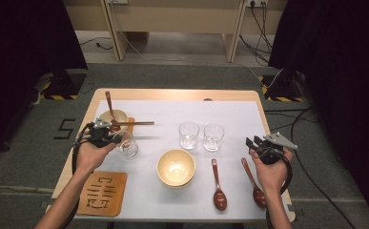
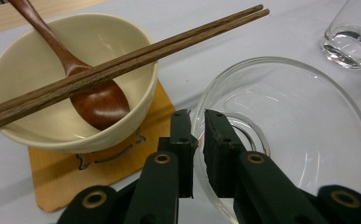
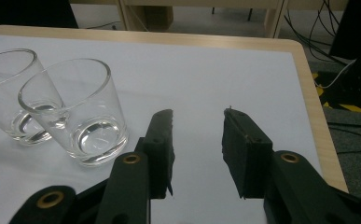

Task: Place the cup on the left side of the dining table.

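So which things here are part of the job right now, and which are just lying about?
In the job:
left tongs
clear glass tumbler, rim pinched

Lying about:
two upright clear glasses
cream bowl
two brown wooden spoons
right tongs, open

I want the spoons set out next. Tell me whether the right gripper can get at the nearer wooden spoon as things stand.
Probably yes. The right gripper hovers with its jaws open and nothing between them, and the spoon lies bare on the white mat just beside that hand.
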Demonstrator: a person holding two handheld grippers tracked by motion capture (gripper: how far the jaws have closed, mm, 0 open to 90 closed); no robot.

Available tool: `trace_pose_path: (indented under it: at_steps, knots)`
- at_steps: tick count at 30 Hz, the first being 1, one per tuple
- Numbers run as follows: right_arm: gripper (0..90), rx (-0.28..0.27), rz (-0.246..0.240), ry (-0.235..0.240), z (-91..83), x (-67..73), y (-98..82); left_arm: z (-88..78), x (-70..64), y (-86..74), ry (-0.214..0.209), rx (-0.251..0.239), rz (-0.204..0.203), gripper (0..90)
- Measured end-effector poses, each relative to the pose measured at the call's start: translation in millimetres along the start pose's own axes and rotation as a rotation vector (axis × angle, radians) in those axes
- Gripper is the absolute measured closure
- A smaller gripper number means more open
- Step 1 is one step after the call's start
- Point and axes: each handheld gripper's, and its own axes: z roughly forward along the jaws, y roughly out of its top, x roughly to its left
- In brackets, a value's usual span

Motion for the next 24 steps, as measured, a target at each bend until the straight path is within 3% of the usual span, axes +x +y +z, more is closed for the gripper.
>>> trace_pose_path:
  at_steps: [10, 24]
  knots:
    - [63.7, 0.006, -0.003, 0.0, 1.7, 1.4, -1.1, 2.9, 10.6, -9.0, 0.0, 0.034, -0.026, 81.2]
    - [63.7, 0.003, -0.001, -0.003, 0.8, 0.4, -1.0, 12.5, 10.9, -10.5, -0.013, 0.061, -0.046, 81.1]
